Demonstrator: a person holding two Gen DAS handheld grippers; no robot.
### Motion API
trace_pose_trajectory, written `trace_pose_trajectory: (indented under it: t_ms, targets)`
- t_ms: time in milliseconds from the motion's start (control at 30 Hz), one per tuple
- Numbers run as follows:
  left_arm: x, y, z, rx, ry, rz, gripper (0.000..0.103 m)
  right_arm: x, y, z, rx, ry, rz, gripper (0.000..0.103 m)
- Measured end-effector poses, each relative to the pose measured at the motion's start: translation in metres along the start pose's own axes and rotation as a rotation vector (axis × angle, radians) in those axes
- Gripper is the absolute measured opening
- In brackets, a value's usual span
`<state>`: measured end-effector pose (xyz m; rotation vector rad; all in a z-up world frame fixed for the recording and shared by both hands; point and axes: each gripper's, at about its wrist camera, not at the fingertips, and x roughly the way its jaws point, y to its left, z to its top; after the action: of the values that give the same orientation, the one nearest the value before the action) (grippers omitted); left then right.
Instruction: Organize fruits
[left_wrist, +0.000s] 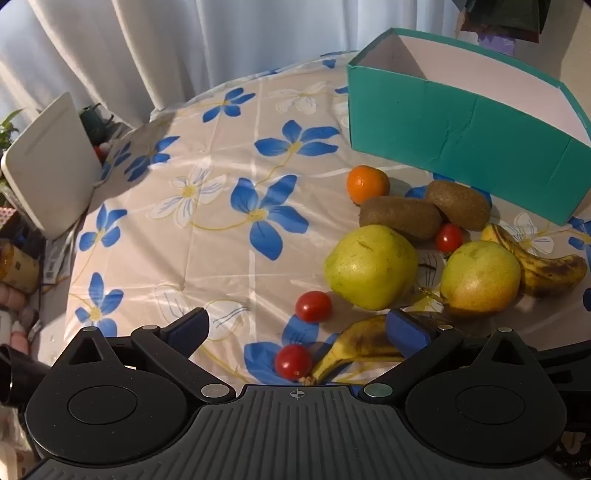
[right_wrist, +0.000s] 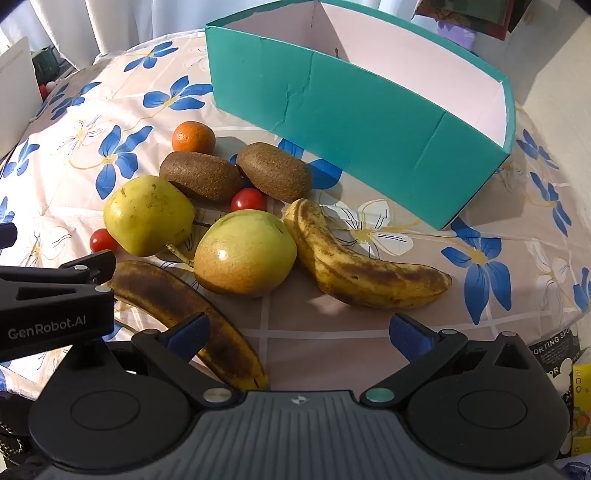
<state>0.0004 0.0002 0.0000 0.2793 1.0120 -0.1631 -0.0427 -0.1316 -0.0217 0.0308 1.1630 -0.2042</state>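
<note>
Surface: round desk (left_wrist: 221, 155) under a glossy beige cloth printed with blue and white flowers.
Container: open rectangular teal cardboard box with a white inside (right_wrist: 354, 110), at the far side of the desk, beyond the fruit; what can be seen of its inside holds nothing.
Citrus: one small round orange mandarin (right_wrist: 193, 137), farthest fruit on the left, just beside the kiwis.
Kiwis: two brown fuzzy oval kiwis (right_wrist: 201, 175), side by side and close together, in front of the box.
Pears: two large yellow-green pears (right_wrist: 147, 216), one left, one nearer the middle with a reddish blush; both lie free on the cloth.
Bananas: two overripe yellow bananas with heavy brown patches; one curved banana (right_wrist: 358, 266) lies to the right of the blushed pear, the darker banana (right_wrist: 184, 310) lies nearest the cameras.
Tomatoes: three small red cherry tomatoes (left_wrist: 313, 305); one between the kiwis and pears, two on the cloth by the darker banana's tip.
Left tool (left_wrist: 299, 332): black frame, blue pads, fingers spread wide apart, angled down over the darker banana and the two tomatoes, gripping nothing.
Right tool (right_wrist: 299, 334): same build, fingers wide apart, angled down above bare cloth, the darker banana passing under its left finger; nothing held.
Surroundings: pale curtain (left_wrist: 147, 44) behind the desk; white flat board (left_wrist: 48, 162) leaning at the left edge.
</note>
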Motion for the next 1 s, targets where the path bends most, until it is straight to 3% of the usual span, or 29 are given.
trace_pose_trajectory:
  t_ms: [400,433,1000]
  targets:
    - [0.005,0.017,-0.003,0.015,-0.002,-0.017,0.103,0.001,-0.009,0.002,0.033,-0.003,-0.004,0.103]
    - [0.004,0.021,-0.01,0.009,0.013,0.046,0.103,0.0,-0.007,0.001,0.051,-0.006,-0.011,0.103]
    - [0.009,0.018,-0.008,-0.002,0.068,0.048,0.103,0.0,-0.005,0.005,0.057,-0.002,0.01,0.103]
